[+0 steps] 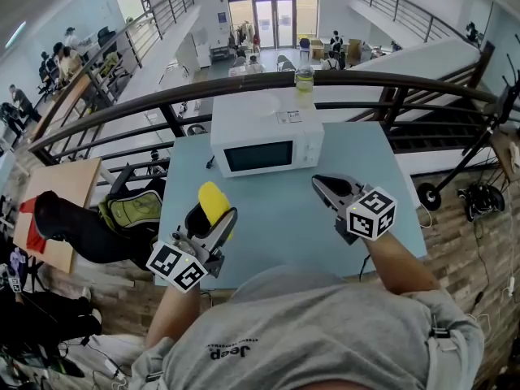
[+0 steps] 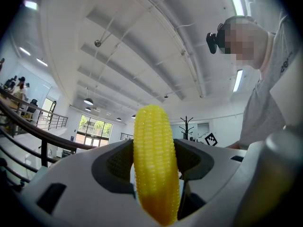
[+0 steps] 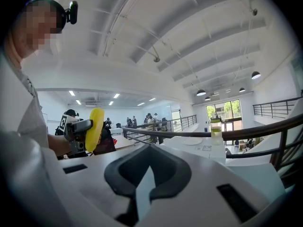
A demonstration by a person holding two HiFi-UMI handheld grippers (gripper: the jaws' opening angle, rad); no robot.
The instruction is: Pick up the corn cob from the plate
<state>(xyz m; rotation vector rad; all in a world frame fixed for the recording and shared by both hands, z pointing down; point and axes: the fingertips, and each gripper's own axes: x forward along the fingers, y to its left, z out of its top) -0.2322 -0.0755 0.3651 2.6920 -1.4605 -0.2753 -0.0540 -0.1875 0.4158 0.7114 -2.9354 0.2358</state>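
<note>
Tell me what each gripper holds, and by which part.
Left gripper clamps the corn cob around its middle, cob roughly upright; right gripper holds nothing.

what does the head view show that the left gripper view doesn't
Only the head view: the white box-shaped microwave oven on the pale blue table, with a clear bottle of yellowish liquid on top of it. Only the left gripper view: the dark ribbed pads pressing on the sides of the yellow corn cob, its kernel rows, and the white beamed ceiling. Both: that corn cob held in the left gripper.
</note>
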